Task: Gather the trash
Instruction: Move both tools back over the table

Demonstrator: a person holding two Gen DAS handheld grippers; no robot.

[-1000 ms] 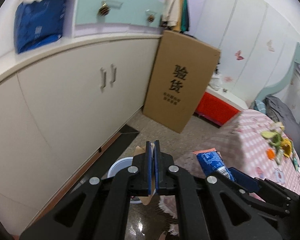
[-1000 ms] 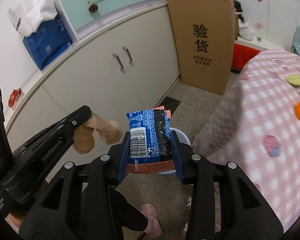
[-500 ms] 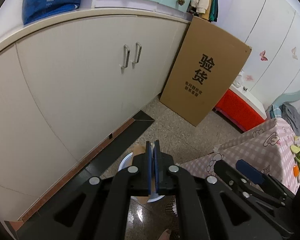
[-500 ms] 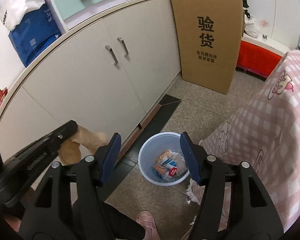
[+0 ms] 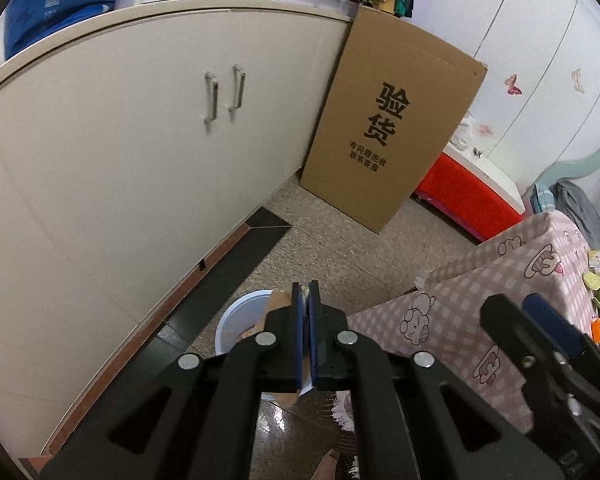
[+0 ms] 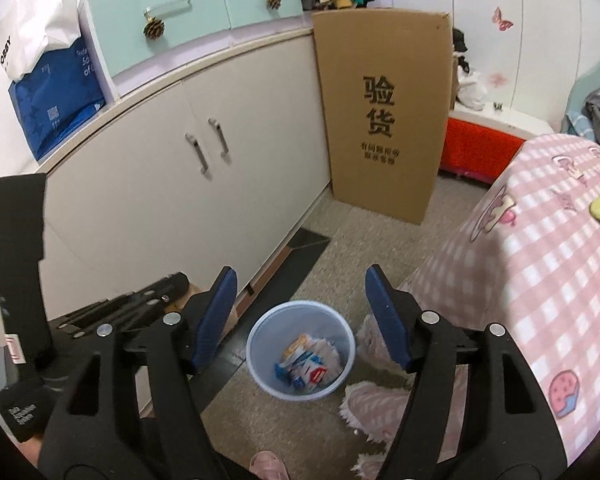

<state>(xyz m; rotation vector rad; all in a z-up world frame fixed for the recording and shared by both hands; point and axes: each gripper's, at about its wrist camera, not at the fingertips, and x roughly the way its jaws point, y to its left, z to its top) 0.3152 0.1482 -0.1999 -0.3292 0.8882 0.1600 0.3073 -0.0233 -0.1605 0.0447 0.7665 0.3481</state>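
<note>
Two grippers over the bin [image 6: 300,350], a pale blue bucket on the floor beside the white cabinet [image 6: 172,184]. Right gripper [image 6: 300,316] sits above the bin mouth, jaws opening, nothing between the pads; the bin shows straight through the gap. Wrappers [image 6: 306,368] lie in the bottom of the bin, so that drop looks finished. Left gripper [image 5: 306,340] is clamped tight on a thin tan scrap [image 5: 278,304], paper or card, can't tell which. It pokes out above and below the pads, and the bin rim shows just behind the fingertips.

Step in hand, as I read it: left-hand drop. Next move needs the left tips fully over the bin mouth rather than its near rim, then release. A flat, light scrap may flutter or stick to a pad, so go low before opening. Right gripper should clear toward the pink checked tablecloth [image 6: 540,280] to leave room.
</note>
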